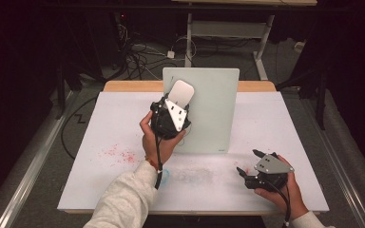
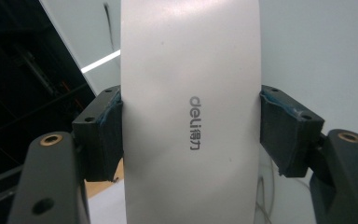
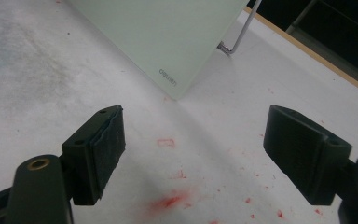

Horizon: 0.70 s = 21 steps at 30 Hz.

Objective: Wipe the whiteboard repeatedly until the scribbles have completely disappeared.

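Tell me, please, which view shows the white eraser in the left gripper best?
The left gripper view: the white eraser sits close up, clamped between both jaws, logo readable. The high view shows its rounded end above the left gripper, against the whiteboard.

White eraser (image 2: 191, 116), a smooth, rounded oblong block with a grey "deli" logo printed along its length, held lengthwise between the pads of the left gripper (image 1: 178, 102), which press on its two long sides. It is raised against the face of the pale green board (image 1: 214, 114), its rounded end (image 1: 182, 90) near the board's upper left corner.
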{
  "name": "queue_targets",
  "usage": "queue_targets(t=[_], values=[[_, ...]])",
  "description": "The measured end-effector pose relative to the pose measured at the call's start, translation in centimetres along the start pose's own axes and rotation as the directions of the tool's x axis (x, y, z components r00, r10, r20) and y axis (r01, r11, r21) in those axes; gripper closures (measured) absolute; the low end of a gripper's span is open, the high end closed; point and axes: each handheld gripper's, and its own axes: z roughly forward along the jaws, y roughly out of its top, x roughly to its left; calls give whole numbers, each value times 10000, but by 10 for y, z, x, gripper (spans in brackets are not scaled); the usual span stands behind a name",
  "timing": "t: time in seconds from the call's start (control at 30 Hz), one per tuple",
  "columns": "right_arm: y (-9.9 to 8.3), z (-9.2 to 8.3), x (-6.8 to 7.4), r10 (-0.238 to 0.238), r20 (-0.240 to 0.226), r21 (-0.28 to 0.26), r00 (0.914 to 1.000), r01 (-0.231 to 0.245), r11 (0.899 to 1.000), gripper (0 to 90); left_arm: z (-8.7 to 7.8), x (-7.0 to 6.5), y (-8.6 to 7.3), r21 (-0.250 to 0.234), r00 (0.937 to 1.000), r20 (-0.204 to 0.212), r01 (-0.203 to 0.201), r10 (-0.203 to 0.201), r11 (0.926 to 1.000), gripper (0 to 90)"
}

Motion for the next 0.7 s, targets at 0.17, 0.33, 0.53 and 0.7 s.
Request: queue_targets(t=[0.17,0.33,0.53,0.7], values=[[0,0,-1,-68,32,-27,10000,68,10000,212,2,12,13,-239,9995,-257,199,-205,9995,290],[0,0,-1,-36,65,14,10000,36,10000,212,2,14,13,-352,9989,-408,198,-212,9992,290],[0,-2,-1,-72,87,-34,9999,72,10000,211,-3,1,-15,-209,9995,-315,67,-74,9998,290],[1,-2,-1,-140,79,-93,9999,140,9999,211,-9,-14,-45,67,9997,-208,-122,123,9999,290]])
